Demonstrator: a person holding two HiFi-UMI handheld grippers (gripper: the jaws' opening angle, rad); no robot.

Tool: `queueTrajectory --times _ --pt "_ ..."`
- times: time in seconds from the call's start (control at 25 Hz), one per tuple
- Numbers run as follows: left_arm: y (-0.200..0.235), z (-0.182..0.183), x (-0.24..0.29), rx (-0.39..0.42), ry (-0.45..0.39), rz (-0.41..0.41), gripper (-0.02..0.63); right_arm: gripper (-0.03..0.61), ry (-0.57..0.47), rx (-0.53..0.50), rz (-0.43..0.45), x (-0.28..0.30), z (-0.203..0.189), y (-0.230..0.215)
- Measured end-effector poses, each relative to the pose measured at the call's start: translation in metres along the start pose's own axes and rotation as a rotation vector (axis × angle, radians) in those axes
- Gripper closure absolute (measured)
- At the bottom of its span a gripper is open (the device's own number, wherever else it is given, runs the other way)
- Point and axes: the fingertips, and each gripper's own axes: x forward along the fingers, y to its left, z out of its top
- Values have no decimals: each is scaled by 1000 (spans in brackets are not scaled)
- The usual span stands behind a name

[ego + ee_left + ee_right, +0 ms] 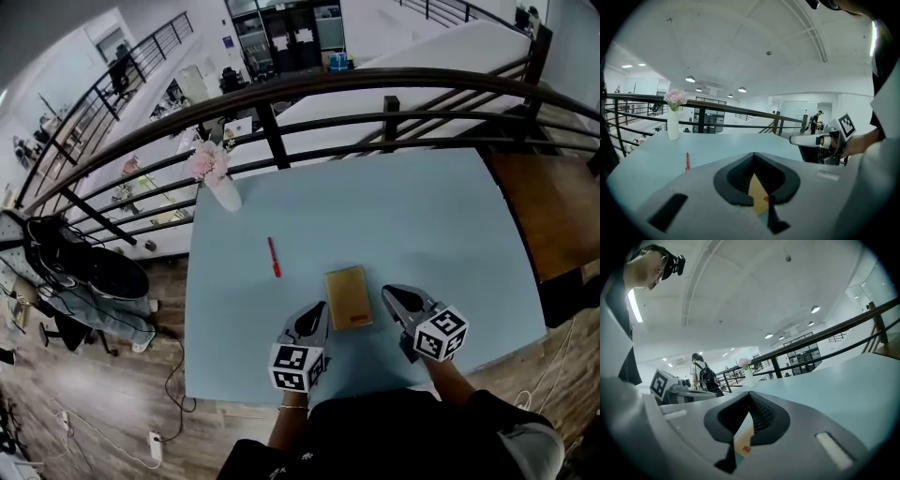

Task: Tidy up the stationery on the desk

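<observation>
A tan notebook (348,297) with a small red label lies flat near the front edge of the pale blue desk (403,216). My left gripper (316,313) hovers just left of it and my right gripper (387,294) just right of it, both above the desk, jaws shut and empty. A red pen (273,256) lies farther back on the left. In the left gripper view a slice of the notebook (759,197) shows below the jaws, and the pen (686,161) lies ahead left. The right gripper view shows the notebook (744,445) the same way.
A white vase with pink flowers (214,173) stands at the desk's back left corner. A dark railing (375,89) runs behind the desk. A brown wooden surface (544,206) adjoins on the right. Bags and cables (84,267) lie on the floor at left.
</observation>
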Motion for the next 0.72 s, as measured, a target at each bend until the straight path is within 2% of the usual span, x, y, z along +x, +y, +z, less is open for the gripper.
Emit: queueTrajectory --times 0.24,0.72 --pt "-23 3 -22 10 -27 47 615 568 -4 29 2 -28 -8 3" --pt "-32 -12 -80 12 -48 191 615 568 -22 33 100 -39 -18 28"
